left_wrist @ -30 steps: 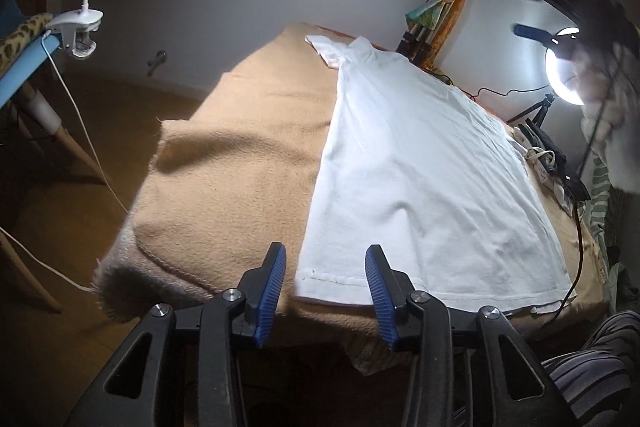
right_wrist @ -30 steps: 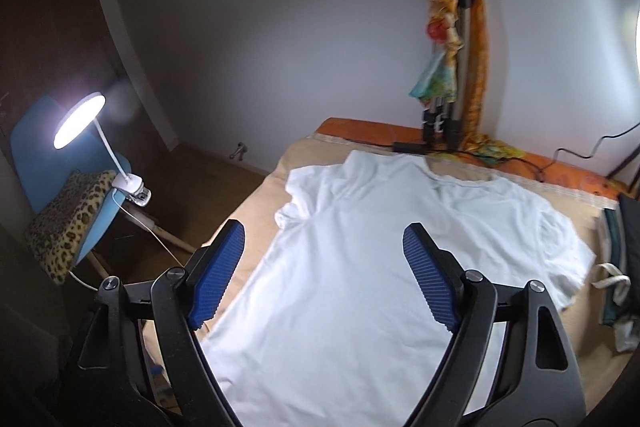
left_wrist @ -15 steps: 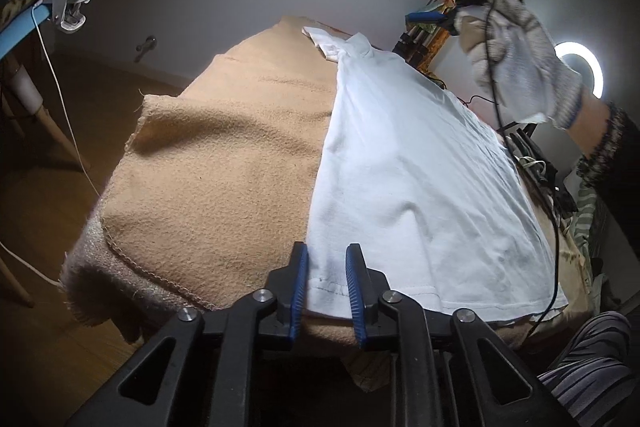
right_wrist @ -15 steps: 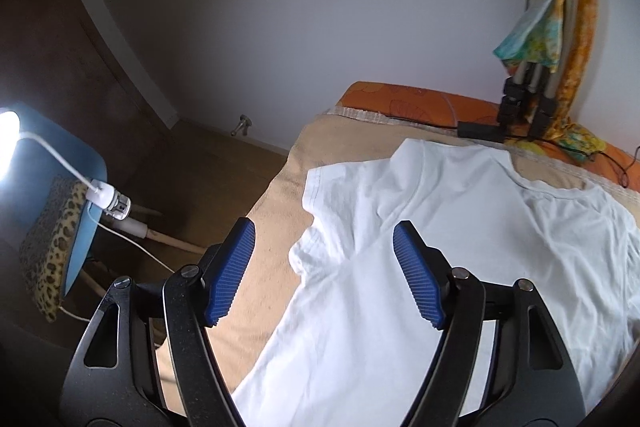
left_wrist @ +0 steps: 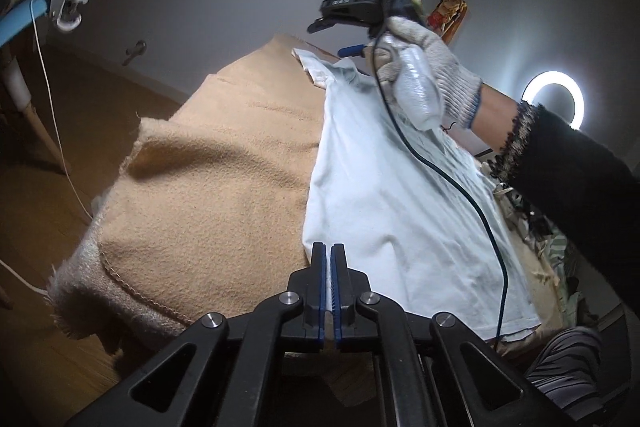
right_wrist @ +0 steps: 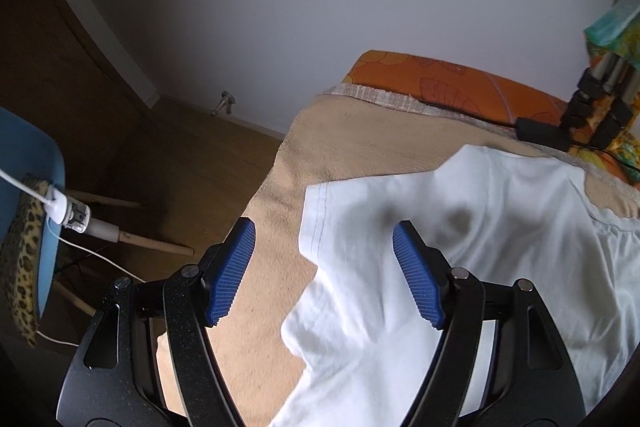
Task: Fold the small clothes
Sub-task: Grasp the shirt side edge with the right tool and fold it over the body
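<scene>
**Hem pinched, sleeve not yet caught**

White shirt (left_wrist: 400,211) flat on the tan blanket (left_wrist: 224,195) over the bed. Left tongs (left_wrist: 329,291) just closed, clenched on the hem corner nearest the camera. Right tongs (right_wrist: 324,275) released, gaping above the sleeve (right_wrist: 344,211) at the blanket's far end. Risks: thin pinch slipping once lifted; blanket nipped together with sleeve; lopsided fold.

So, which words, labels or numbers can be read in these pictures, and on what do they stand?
Nothing can be read for certain.
Right tongs, black side: a short pale marking, too blurred to read.
White T-shirt and tan blanket: no text.
</scene>
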Tool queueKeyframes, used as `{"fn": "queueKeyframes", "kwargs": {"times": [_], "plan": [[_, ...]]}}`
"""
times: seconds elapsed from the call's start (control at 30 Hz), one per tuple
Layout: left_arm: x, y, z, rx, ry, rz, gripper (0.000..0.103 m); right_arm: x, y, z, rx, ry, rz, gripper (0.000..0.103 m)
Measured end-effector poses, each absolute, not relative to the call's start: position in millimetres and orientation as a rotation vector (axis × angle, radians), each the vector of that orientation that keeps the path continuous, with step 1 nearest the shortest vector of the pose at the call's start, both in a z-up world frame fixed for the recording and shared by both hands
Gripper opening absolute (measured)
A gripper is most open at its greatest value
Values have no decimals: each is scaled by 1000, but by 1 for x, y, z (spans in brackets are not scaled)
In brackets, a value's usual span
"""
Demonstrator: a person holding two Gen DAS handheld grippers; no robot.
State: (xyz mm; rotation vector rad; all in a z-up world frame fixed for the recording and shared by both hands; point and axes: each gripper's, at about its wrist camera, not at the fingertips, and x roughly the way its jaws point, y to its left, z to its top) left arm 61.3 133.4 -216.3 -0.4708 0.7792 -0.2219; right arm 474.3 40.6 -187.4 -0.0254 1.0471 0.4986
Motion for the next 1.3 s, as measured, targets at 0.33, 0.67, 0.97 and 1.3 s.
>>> {"fn": "queueKeyframes", "kwargs": {"times": [0.33,0.67,0.97,1.3], "plan": [[60,129,-226,-392,834,-187,34,490,70,-226,-205,1096,407,68],[62,138,-221,-486,782,-289,0,502,60,-220,-234,1093,421,12],[62,129,-197,-450,745,-342,0,506,39,-198,-147,1045,489,7],[65,88,-172,-381,727,-449,0,494,-15,-163,-26,954,538,7]]}}
